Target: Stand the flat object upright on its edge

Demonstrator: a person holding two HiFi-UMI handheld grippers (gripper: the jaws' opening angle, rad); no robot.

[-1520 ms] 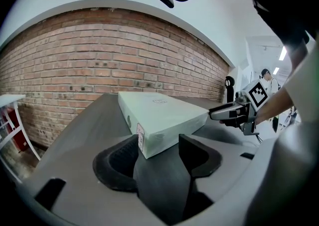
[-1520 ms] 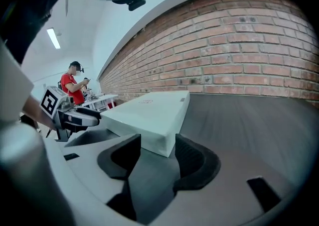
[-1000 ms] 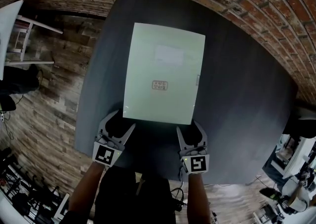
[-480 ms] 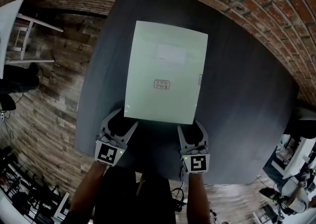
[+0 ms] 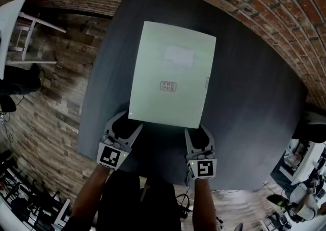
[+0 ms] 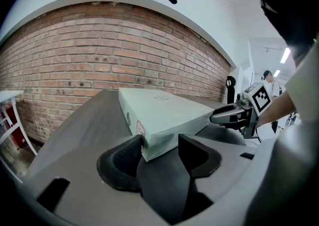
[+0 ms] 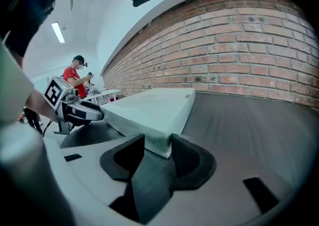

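Flat box (image 5: 170,75) lies mid-way along the dark table (image 5: 244,97). Left gripper (image 5: 128,121) gapes round its near-left corner — the right gripper (image 5: 197,129) has jaws just closing, astride the near-right corner, not yet clamped.

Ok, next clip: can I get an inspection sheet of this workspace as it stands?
surface: dark grey table, carrying only the box.
job's things: pale green flat box, lying flat, not yet on edge.
clutter: nothing seen on the table.
tools: left tool open, the box's near left corner between its jaws; right tool has just been closing round the near right corner, firm grip not clear.
cables: dark leads below the table's near edge.
surroundings: brick wall, wood floor, person in red in the background.
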